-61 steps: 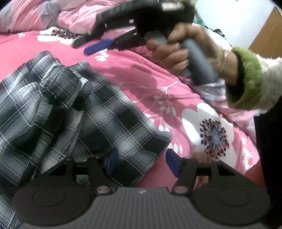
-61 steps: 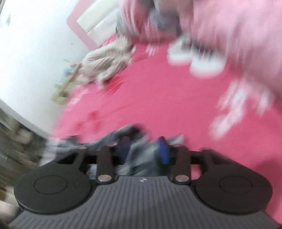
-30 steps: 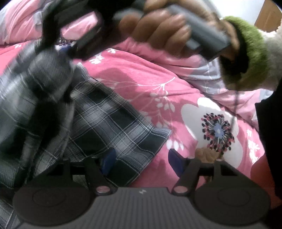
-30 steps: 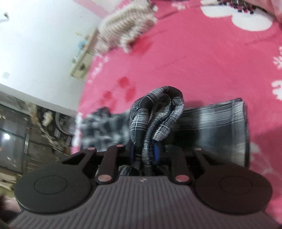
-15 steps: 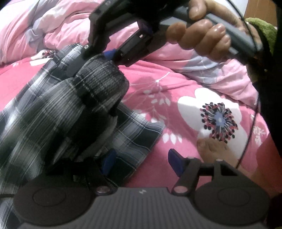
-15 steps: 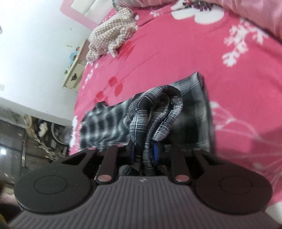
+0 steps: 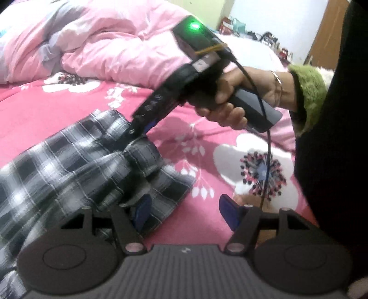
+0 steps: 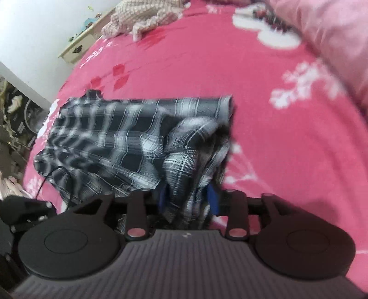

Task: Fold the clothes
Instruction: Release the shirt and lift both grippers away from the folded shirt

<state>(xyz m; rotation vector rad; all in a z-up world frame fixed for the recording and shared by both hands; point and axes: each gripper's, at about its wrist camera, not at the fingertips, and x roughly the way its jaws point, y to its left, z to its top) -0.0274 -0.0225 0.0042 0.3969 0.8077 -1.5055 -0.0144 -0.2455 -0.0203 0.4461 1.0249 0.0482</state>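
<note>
While folding: plaid garment (image 8: pixel 110 138) lies on the pink bed (image 8: pixel 184 69).
Right gripper (image 8: pixel 187 195): fingers pinch a bunched fold, carrying it over.
Left gripper (image 7: pixel 184 210): fingers spread, holding nothing, beside garment's corner.

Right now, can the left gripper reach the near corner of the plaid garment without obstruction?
Probably yes: the left gripper is open, and the plaid garment corner lies beside its fingers with nothing between.

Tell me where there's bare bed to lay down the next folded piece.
Free: the pink bedsheet between the plaid garment and the pink duvet, and the strip beyond the plaid toward the knitted item. Crowded: near the plaid's front corner, where the right gripper and left gripper work.
</note>
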